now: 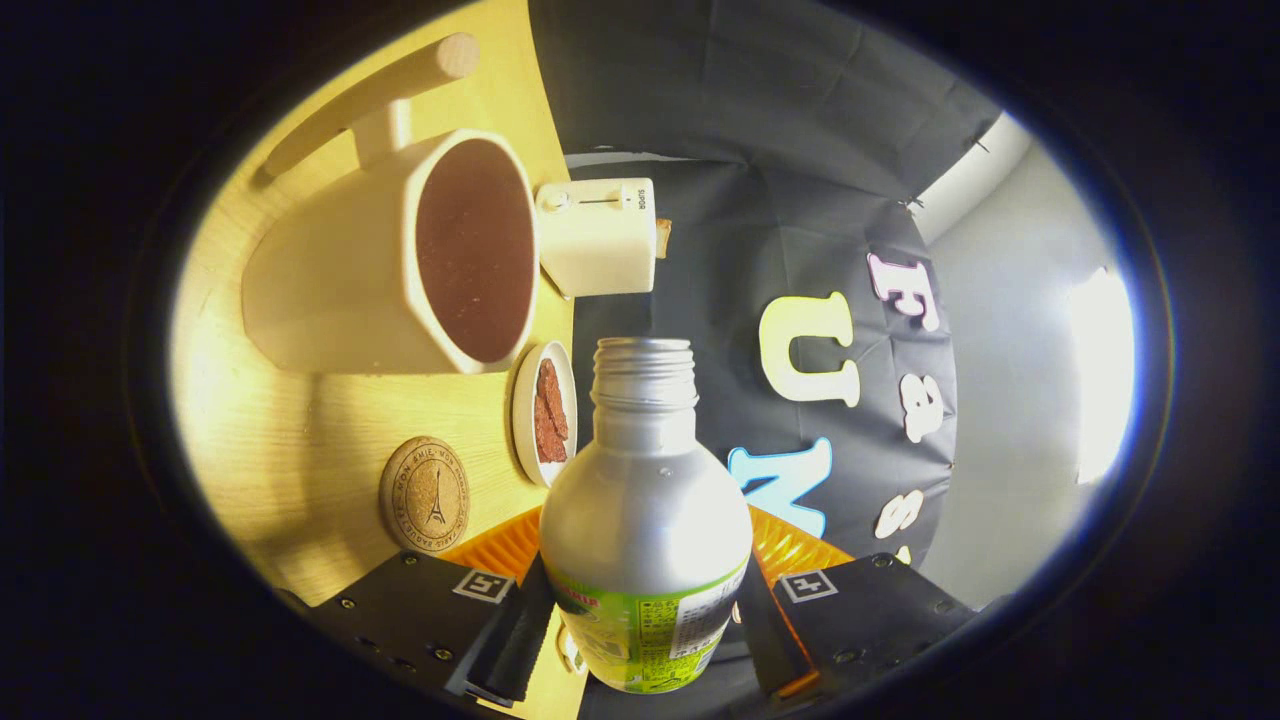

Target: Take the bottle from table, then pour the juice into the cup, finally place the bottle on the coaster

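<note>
- Bottle point(645, 520): silver body, green label at its base, cap off, threaded neck open. It sits between the fingers point(520, 625), which press on its label band from both sides; firm grip.
- The whole view is rolled sideways, so the bottle is held tipped, mouth pointing beyond the fingers toward the booth wall.
- Cup point(400, 260): cream, with a handle, standing on the desk point(300, 460) beyond the fingers, to one side of the bottle's neck. It holds dark brown liquid close to the rim. Bottle mouth and cup are apart, not touching.
- Coaster point(425, 495): round cork disc with a tower print, flat on the desk, bare, near the one finger.
- Small white plate point(545, 412) with brown pieces lies between coaster and bottle neck.
- White toaster point(598, 237) stands just behind the cup.
- A wooden rod point(370, 95) lies beyond the cup's handle.
</note>
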Action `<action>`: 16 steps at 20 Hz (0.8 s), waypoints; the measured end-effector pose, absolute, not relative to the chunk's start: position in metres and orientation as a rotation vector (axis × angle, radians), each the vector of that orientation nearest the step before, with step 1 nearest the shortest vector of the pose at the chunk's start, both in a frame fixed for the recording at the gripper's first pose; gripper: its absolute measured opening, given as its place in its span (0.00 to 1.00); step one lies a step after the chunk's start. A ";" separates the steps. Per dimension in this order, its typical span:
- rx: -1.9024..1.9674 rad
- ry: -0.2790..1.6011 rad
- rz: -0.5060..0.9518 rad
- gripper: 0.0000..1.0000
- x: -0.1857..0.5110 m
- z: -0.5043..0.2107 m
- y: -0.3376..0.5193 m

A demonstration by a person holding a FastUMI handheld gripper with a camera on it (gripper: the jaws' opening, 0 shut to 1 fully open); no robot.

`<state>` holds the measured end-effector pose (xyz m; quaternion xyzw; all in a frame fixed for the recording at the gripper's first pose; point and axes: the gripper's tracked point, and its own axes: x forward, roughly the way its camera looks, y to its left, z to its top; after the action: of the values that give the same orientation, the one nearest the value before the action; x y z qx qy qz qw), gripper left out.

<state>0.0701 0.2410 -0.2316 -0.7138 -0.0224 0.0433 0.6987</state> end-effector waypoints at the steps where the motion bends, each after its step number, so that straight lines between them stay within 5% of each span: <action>1: -1.603 -0.057 0.096 0.81 0.071 -0.231 0.241; 16: -1.758 -0.083 0.107 0.81 0.075 -0.228 0.244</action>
<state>0.0748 0.2442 -0.2276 -0.7696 -0.0362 0.0470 0.6358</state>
